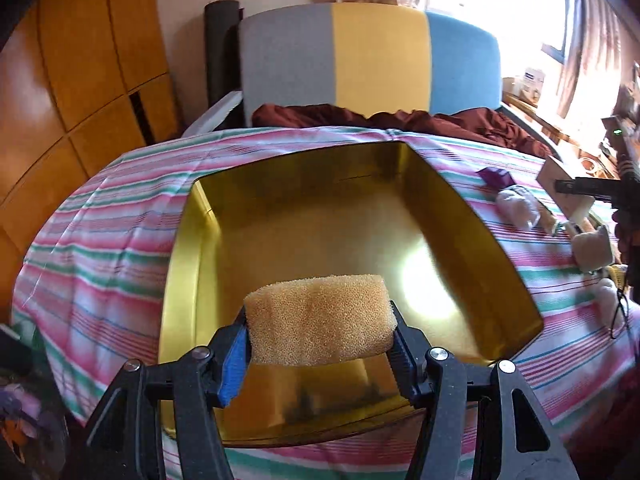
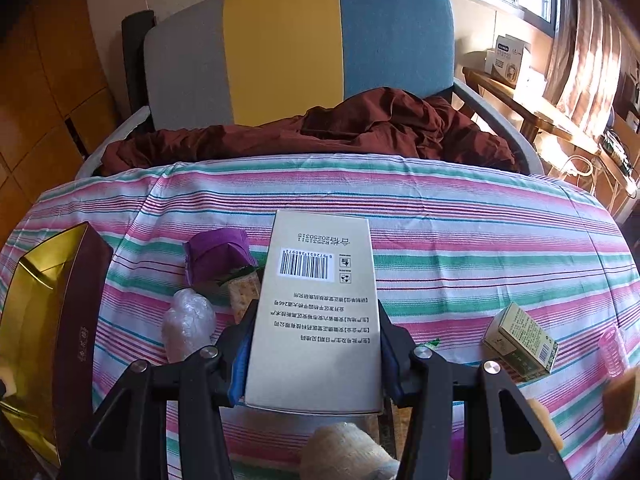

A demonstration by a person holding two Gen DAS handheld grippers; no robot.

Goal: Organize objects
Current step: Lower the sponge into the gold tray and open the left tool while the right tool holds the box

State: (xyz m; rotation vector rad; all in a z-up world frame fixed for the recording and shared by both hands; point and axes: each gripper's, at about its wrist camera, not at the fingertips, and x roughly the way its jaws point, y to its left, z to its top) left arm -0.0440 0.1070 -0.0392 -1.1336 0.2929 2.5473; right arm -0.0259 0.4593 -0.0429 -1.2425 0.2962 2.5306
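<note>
Porous rough sponge; glossy gold metal tin; matt cardboard box; striped woven cloth.

Orange sponge, gold-lined tin, beige box, pink-green-white striped cloth.

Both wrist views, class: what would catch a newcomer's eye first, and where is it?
In the left wrist view, the shiny gold rectangular tin fills the middle of the pink-and-green striped cloth, with a coarse orange sponge block clamped between the left gripper's fingers above its near end. In the right wrist view, a tall beige cardboard box with a barcode sits gripped in the right gripper, centre frame.
</note>
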